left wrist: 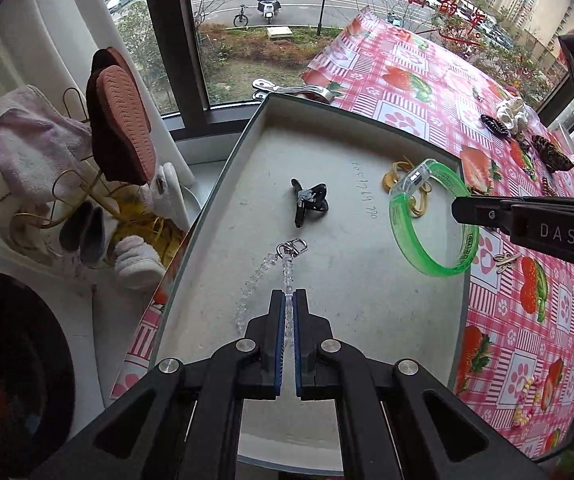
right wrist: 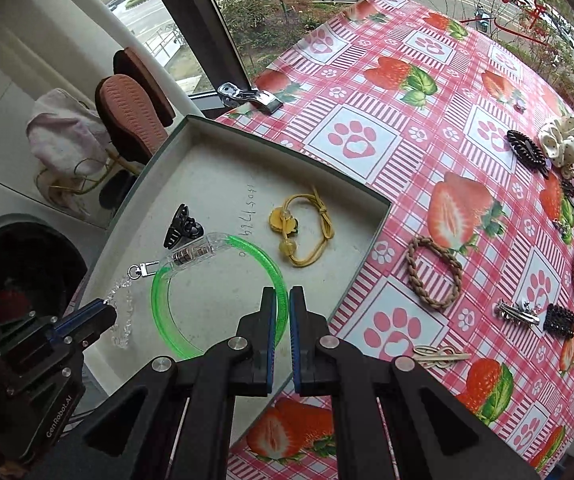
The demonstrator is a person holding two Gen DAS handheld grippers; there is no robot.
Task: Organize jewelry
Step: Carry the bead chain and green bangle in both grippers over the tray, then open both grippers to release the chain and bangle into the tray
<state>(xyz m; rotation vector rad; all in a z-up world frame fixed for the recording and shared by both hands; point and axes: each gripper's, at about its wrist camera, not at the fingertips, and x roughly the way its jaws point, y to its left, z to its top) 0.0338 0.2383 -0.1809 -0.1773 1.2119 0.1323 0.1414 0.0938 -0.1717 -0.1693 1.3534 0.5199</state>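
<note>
Both loads are carried over the box [left wrist: 247, 152]: bead chain [left wrist: 287, 276] pinched in left gripper [left wrist: 289, 300], green bangle [right wrist: 223, 300] pinched in right gripper [right wrist: 283, 300]. Should be lowered before release, clear of the 2 pieces inside.

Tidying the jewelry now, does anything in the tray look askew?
Nothing is spilled or broken. The green bangle hangs tilted over the tray, pinched in the right hand-held gripper.
</note>
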